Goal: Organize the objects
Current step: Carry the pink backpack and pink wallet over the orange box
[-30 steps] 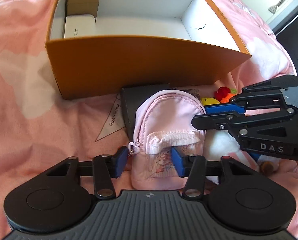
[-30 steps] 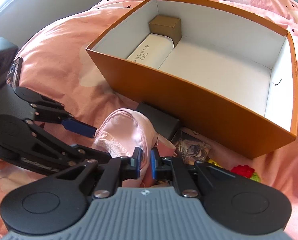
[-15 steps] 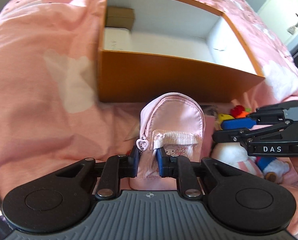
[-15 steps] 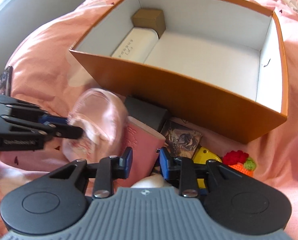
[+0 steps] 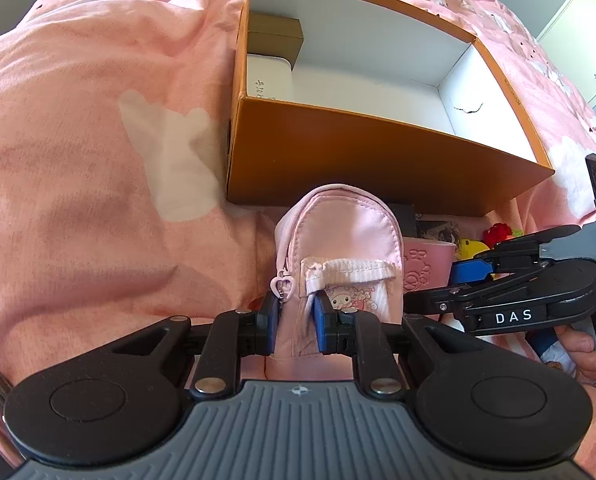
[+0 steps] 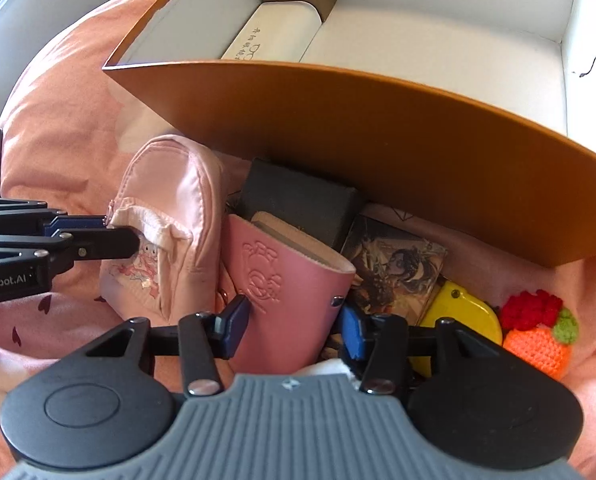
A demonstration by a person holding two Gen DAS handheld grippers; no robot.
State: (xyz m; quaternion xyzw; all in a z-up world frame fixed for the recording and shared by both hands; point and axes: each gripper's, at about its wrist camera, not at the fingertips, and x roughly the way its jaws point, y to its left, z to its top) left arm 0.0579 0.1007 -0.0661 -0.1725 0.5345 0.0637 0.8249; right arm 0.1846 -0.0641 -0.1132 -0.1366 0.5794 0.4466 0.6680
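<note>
Left wrist: pink bedspread underneath

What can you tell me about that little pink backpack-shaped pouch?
The pouch is pale pink satin-like fabric, shaped like a tiny backpack, with a front pocket showing a cartoon print and a heart-shaped zipper charm. It stands upright on the pink bedding, in front of the orange box. The left gripper has its jaws shut on its lower front.

Pinks, orange and a few bright spots

Pale pink pouch with cartoon print; orange box, white inside; pink sheet with white clouds; embossed rose-pink case; yellow toy; orange-and-red crochet.
</note>
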